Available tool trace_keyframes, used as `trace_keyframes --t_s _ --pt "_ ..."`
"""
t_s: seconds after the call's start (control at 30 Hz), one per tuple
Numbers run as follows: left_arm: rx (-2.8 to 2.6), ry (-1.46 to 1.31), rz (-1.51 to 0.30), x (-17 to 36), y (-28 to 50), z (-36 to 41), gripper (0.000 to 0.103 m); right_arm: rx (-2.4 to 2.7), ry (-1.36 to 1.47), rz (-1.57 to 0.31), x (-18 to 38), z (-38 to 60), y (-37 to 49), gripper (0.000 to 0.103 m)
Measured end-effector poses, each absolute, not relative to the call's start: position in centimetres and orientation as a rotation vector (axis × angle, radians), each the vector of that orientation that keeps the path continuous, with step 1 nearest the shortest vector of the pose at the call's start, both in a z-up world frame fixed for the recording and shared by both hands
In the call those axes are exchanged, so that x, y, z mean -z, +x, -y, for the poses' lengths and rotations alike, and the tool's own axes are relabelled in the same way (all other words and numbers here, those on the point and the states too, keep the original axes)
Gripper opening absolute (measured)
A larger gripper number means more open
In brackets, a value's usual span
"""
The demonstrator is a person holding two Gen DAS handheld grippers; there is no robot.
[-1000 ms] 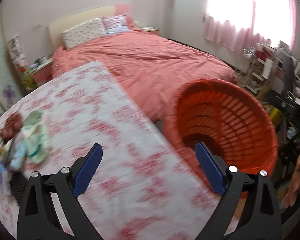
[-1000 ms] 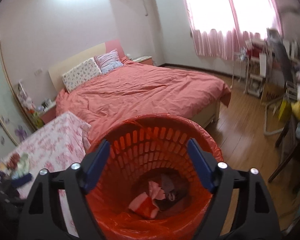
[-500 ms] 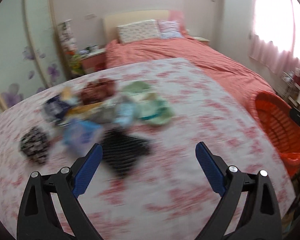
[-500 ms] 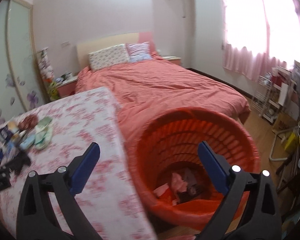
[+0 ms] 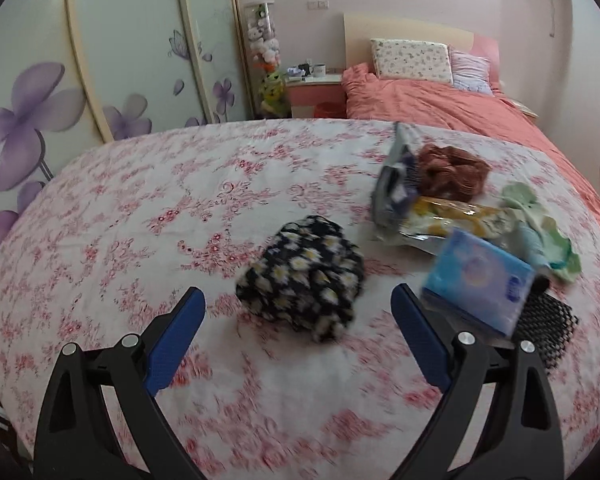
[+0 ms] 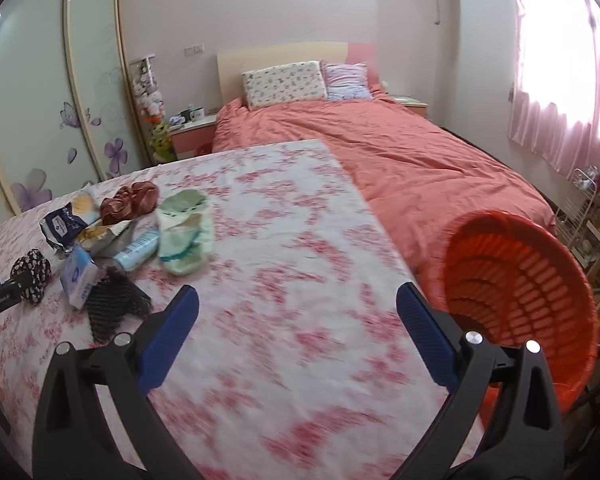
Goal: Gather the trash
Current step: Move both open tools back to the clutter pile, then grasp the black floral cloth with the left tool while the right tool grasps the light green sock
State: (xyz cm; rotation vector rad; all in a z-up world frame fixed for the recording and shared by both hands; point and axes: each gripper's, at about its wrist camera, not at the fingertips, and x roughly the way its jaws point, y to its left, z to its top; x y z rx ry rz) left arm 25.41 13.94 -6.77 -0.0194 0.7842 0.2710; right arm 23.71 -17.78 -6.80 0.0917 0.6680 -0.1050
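My left gripper (image 5: 298,306) is open and empty, just short of a black daisy-print bundle (image 5: 302,276) on the floral tablecloth (image 5: 140,208). Beside the bundle lie a blue tissue pack (image 5: 480,280), a yellow snack wrapper (image 5: 448,220), a dark blue wrapper (image 5: 396,184), a brown scrunchie (image 5: 452,172), green cloth (image 5: 540,232) and black mesh (image 5: 548,320). My right gripper (image 6: 298,308) is open and empty over the table's bare part. The orange basket (image 6: 520,292) stands off the table's right edge. The same pile (image 6: 112,240) shows at the left of the right wrist view.
A bed with a salmon cover (image 6: 400,152) lies beyond the table. A sliding wardrobe with purple flowers (image 5: 40,120) is on the left. A nightstand (image 5: 316,92) stands by the bed. A window with pink curtains (image 6: 560,80) and a wire rack (image 6: 584,208) are on the right.
Both grippers have swung left, away from the orange basket. The left one now faces the pile closely, with the daisy-print bundle between its fingers. The right one looks over the table.
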Motion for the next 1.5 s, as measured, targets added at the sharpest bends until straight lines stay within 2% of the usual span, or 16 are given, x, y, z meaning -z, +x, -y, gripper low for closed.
trace_keyframes --t_s 0.1,0.37,0.63,0.7,0.9,0.93,0.97,1.0,1.07,1.2,1.33,1.5 --pt "-0.265 -0.021 -0.796 7.1 26.4 -14.7 0.093 0.082 0.107 -0.686 7.2 16.5 25.6 0.096" --pt "-0.240 0.000 -0.828 8.2 27.2 -15.2 0.093 -0.004 0.141 -0.779 9.1 12.6 32.7 0.080" --pt "-0.193 -0.057 -0.856 8.8 27.6 -16.0 0.089 -0.035 0.141 -0.889 11.0 10.8 36.5 0.077" --pt "-0.188 -0.066 -0.859 8.9 27.7 -16.1 0.088 -0.036 0.121 -0.891 11.0 10.4 36.6 0.073" --pt "-0.157 -0.088 -0.870 9.0 28.3 -16.0 0.074 -0.048 0.046 -0.893 11.0 8.6 36.4 0.043" --pt "-0.153 -0.088 -0.872 9.0 28.4 -15.9 0.072 -0.043 0.040 -0.891 11.0 8.6 36.3 0.032" --pt "-0.151 -0.087 -0.873 9.1 28.6 -15.9 0.069 -0.032 0.034 -0.892 10.9 8.7 36.2 0.026" --pt "-0.148 -0.085 -0.875 9.1 28.7 -15.7 0.067 -0.025 0.035 -0.890 10.9 8.8 36.2 0.024" --pt "-0.146 -0.085 -0.880 9.2 28.8 -15.5 0.060 -0.031 0.044 -0.889 10.9 9.3 36.0 0.015" --pt "-0.154 -0.089 -0.885 9.3 28.8 -15.4 0.058 -0.042 0.072 -0.885 10.9 10.1 35.9 0.013" --pt "-0.161 -0.088 -0.885 9.3 28.8 -15.3 0.058 -0.053 0.084 -0.891 10.9 10.2 36.0 0.024" --pt "-0.163 -0.089 -0.886 9.3 28.8 -15.3 0.058 -0.047 0.071 -0.894 11.0 10.0 36.0 0.025"
